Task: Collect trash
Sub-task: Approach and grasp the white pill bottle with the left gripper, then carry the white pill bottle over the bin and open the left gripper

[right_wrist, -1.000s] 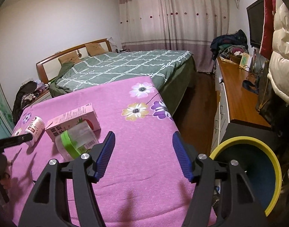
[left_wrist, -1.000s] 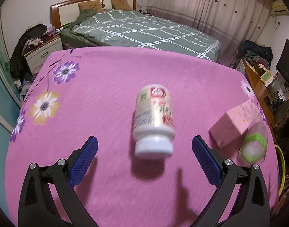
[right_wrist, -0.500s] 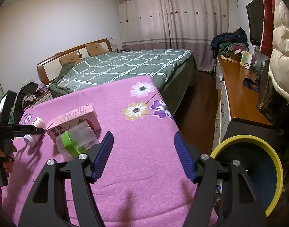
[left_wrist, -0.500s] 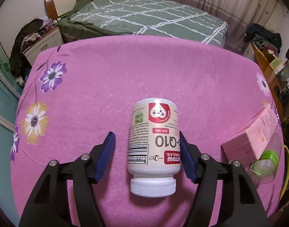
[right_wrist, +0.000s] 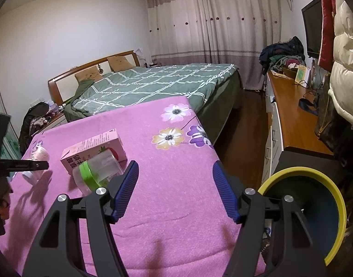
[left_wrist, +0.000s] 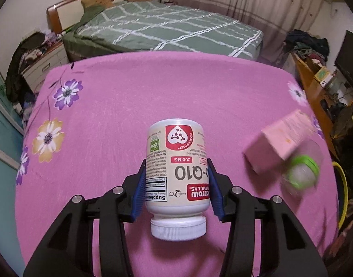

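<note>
1. My left gripper has its blue pads against both sides of the supplement bottle, and the jaws are closing on it; from the wrist view I judge the grip to be made.
2. The bottle's long axis runs straight along the fingers: white cap toward me, base pointing away over the pink flowered cloth. The pads sit on the lower half of the body, just above the cap.
3. My right gripper stands apart with nothing between its pads, hovering over the near edge of the same cloth.
4. The yellow-rimmed bin sits just right of my right gripper, off the cloth's edge. The bottle must cross the whole surface to reach it, so my right side is nearer the bin and my left nearer the bottle.
5. Between them lie a pink carton and a clear jar with a green band, touching each other, nearer my right gripper.
6. Readable on the bottle, upside down: "Q10", "200 MG", "HEART SUPPORT", "Supplement", part of "FORMULAS". The carton carries Chinese characters and a strawberry picture; I cannot read them surely.
</note>
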Demonstrator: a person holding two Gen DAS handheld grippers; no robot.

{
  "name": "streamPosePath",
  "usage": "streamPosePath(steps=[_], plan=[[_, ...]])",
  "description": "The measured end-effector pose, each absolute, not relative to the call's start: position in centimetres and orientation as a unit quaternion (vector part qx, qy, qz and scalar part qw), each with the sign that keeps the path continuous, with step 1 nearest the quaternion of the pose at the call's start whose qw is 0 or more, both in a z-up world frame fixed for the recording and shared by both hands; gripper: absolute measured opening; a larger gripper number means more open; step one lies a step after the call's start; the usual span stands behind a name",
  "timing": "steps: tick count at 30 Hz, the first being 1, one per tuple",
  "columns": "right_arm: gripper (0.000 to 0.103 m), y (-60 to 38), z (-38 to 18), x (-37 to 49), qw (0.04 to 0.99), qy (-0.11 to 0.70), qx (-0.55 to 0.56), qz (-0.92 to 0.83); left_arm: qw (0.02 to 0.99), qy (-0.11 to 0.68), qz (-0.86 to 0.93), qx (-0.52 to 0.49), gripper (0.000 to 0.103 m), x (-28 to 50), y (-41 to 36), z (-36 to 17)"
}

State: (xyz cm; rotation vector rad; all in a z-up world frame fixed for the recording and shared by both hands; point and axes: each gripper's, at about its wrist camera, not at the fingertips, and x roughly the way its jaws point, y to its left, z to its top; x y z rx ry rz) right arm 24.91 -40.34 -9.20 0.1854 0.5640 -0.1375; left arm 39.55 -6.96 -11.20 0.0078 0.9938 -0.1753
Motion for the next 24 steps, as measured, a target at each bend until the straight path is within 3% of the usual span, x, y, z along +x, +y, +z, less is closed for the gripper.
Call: streamPosePath(steps=[12,24], plan=[[0.063,-45.0,-7.5,16.3,0.949,0.289,0.089,-0.087,0.874,0.451,-0.178,0.015,0.047,30.1,-12.7,-7.5],[0.063,-53.8,-8.6,7.3,0.932,0.294,0.113,-0.182,0.824,0.458,-0.329,0.064,0.047,24.1,-29.7,-7.1]])
